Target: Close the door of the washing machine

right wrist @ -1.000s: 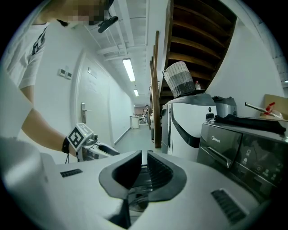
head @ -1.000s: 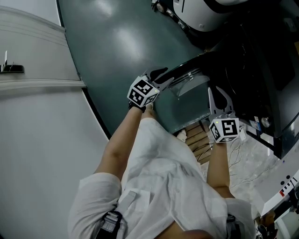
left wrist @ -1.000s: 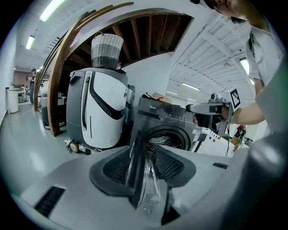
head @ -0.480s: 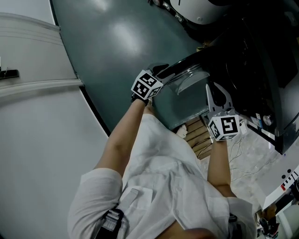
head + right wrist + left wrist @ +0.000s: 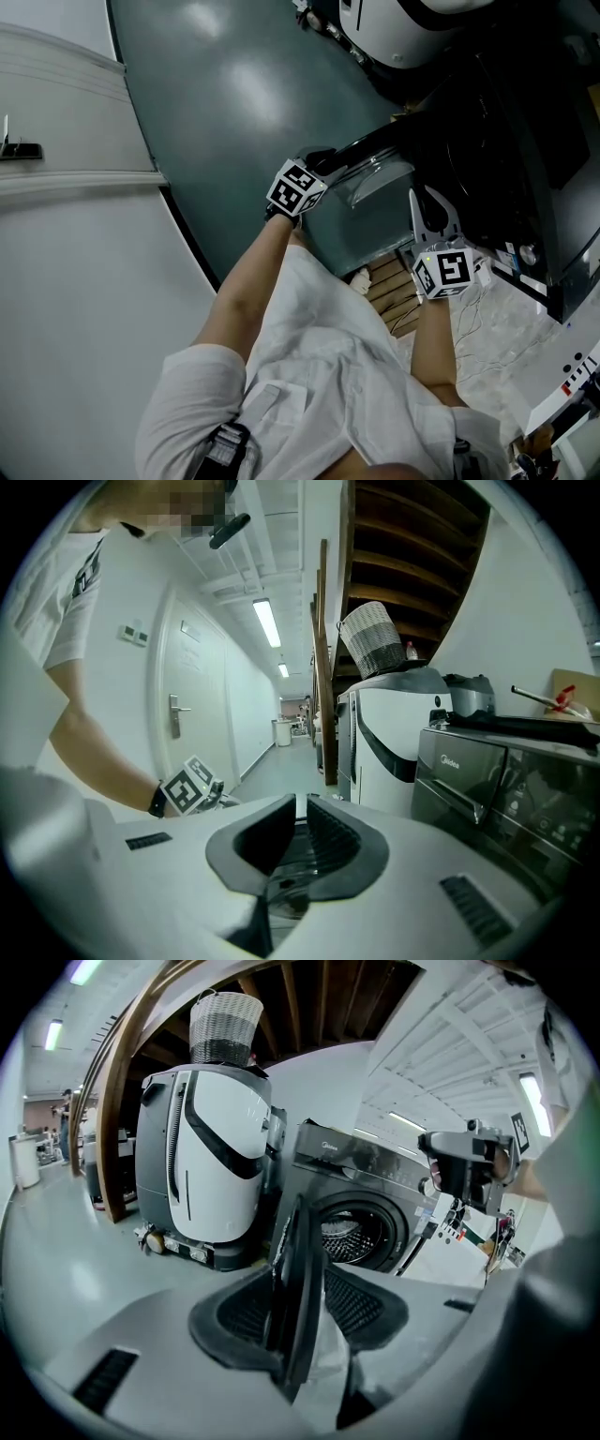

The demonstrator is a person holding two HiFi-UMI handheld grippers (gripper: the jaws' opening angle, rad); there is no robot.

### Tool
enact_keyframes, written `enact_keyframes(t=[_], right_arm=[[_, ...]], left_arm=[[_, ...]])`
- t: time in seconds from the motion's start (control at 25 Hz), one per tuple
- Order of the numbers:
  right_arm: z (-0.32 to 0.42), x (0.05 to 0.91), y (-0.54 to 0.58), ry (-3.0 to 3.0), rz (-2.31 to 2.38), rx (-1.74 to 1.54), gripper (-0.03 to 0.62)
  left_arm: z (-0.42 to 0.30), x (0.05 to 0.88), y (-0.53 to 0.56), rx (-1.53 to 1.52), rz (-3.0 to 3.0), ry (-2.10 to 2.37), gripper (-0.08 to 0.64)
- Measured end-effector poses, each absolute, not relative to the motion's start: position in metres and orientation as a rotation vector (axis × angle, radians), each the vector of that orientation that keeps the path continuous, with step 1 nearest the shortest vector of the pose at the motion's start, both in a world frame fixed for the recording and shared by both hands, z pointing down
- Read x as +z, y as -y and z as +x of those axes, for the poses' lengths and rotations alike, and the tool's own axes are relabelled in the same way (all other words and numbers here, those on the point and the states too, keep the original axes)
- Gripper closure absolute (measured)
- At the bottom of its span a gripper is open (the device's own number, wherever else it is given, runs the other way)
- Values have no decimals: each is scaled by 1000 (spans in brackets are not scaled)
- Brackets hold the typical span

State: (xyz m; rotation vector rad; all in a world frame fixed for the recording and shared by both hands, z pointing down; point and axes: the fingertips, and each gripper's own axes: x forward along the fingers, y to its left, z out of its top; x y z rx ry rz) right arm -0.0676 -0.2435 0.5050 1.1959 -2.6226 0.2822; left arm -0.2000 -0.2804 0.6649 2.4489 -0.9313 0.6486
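The dark grey washing machine (image 5: 511, 141) stands at the right, its drum (image 5: 349, 1234) showing through the round opening. Its door (image 5: 375, 152), a black rim around bulging glass, hangs open toward me. My left gripper (image 5: 321, 159) is shut on the door's outer edge, which runs edge-on between its pads (image 5: 298, 1283). My right gripper (image 5: 429, 204) hovers beside the door's glass with its jaws together (image 5: 302, 832); I see nothing held between them. It also appears in the left gripper view (image 5: 466, 1168).
A white floor-cleaning machine (image 5: 211, 1162) with a wicker basket (image 5: 225, 1026) on top stands left of the washer. A wooden pallet with loose cables (image 5: 394, 286) lies below the door. A white wall and door (image 5: 75, 234) border the green floor (image 5: 234, 103).
My left gripper has moved slightly up and right with the door edge, so the door has swung a little toward the machine. The right gripper has barely shifted.
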Motion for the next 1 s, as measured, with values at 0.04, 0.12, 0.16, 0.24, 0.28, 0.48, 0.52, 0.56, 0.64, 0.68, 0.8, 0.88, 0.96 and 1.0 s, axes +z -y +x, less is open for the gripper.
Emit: enact_keyframes(t=[0.04,0.12,0.16,0.24,0.28,0.48,0.52,0.56,0.64,0.68,0.8,0.88,0.96,1.0], right_arm=[[-66,505,242,2624,1196,279,557],[-62,504,238,2621,1194,276,557],[-60,504,236,2620,1193,274,557],[-57,502,233,2619,1195,270,557],[-56,501,231,2620,1197,268,557],[-46,495,223,2623,1210,256,557],[-43,494,220,2622,1215,255,557],[-39,493,217,2621,1222,254,557],[-29,491,211,2614,1240,256,557],[-24,490,208,2610,1250,257,557],[-10,487,200,2601,1280,257,557],[2,485,194,2593,1305,257,557],[14,485,188,2581,1331,259,557],[20,484,185,2576,1341,260,557]], left_arm=[[-200,665,280,648,2445,940,383],[-197,666,277,645,2435,950,383],[-195,666,274,641,2430,951,383],[-191,665,268,635,2427,945,383],[-190,664,266,633,2427,939,382],[-174,663,250,646,2432,904,383],[-170,663,246,650,2432,897,383],[-165,663,243,651,2432,889,383],[-155,663,235,649,2429,870,383],[-150,663,231,649,2427,862,383],[-138,663,222,652,2428,846,385],[-128,663,216,656,2431,835,390],[-116,663,209,658,2431,821,393],[-111,664,206,658,2431,813,394]])
